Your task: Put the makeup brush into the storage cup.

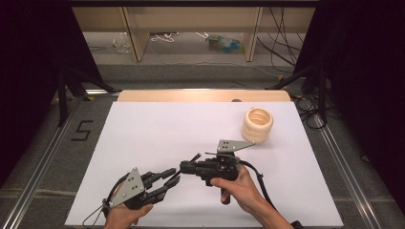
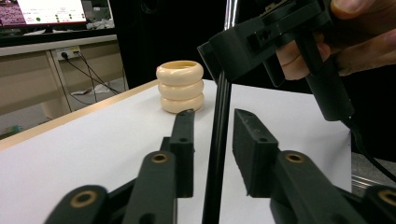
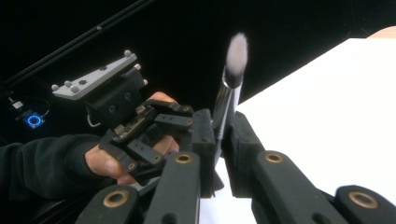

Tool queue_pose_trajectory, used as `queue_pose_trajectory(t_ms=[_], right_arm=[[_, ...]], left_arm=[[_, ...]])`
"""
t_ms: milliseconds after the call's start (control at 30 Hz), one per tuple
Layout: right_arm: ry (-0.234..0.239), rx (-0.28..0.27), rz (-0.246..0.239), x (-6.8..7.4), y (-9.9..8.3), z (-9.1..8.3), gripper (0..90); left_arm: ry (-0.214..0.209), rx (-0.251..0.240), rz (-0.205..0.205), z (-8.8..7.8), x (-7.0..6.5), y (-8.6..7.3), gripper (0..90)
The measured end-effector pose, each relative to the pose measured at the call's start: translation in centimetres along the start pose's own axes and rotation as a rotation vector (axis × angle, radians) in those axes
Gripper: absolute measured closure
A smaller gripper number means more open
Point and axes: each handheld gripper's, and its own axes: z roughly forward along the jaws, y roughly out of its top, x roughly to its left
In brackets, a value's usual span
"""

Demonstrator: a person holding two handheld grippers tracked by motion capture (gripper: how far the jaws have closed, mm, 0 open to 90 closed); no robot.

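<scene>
The right tool [image 1: 187,167], low centre in the high view, is clamped on a brush [image 3: 229,91]; in the right gripper view its bristles stand at upper centre. The left tool [image 2: 212,140] has narrow jaws either side of the brush handle, not pressing it. Ring stack [image 1: 257,125] sits upper right on the table [image 1: 157,129].

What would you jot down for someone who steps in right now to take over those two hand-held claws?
Right gripper: shut on the slim black-handled makeup brush with a pale fluffy tip.
Left gripper: jaws apart on either side of the brush handle, pads not pressing.
Cream stack of three rings forming a holder: upright at the far right of the white table, with nothing in it.
Done: brush passed to the right gripper.
Left: probably dropping the brush into the holder.
</scene>
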Motion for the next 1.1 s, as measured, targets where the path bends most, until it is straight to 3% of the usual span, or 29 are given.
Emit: queue_pose_trajectory(t_ms=[67,200,367,400,567,600,1100], right_arm=[[0.002,-0.005,0.0,0.0,0.1,0.0,83.8],[-0.006,-0.003,-0.011,0.0,0.1,-0.2,83.8],[-0.011,-0.002,-0.018,0.0,0.3,-0.3,83.8],[-0.011,-0.002,-0.019,-0.1,0.3,-0.4,83.8],[-0.029,0.0,-0.037,-0.2,0.5,-0.6,83.8],[-0.037,0.003,-0.043,-0.2,0.5,-0.7,83.8],[-0.09,0.006,-0.12,-0.2,1.4,-1.8,83.8]], left_arm=[[0.003,0.002,-0.018,0.0,0.0,-0.1,65.7],[0.007,0.01,-0.015,0.0,0.1,0.0,60.5],[0.029,0.015,-0.044,0.2,0.3,-0.1,49.6],[0.044,0.029,-0.065,0.1,0.3,-0.1,47.4],[0.052,0.044,-0.062,0.1,0.6,-0.1,40.5],[0.064,0.045,-0.079,0.1,0.5,-0.2,39.7],[0.077,0.057,-0.052,0.0,0.6,-0.2,35.1]])
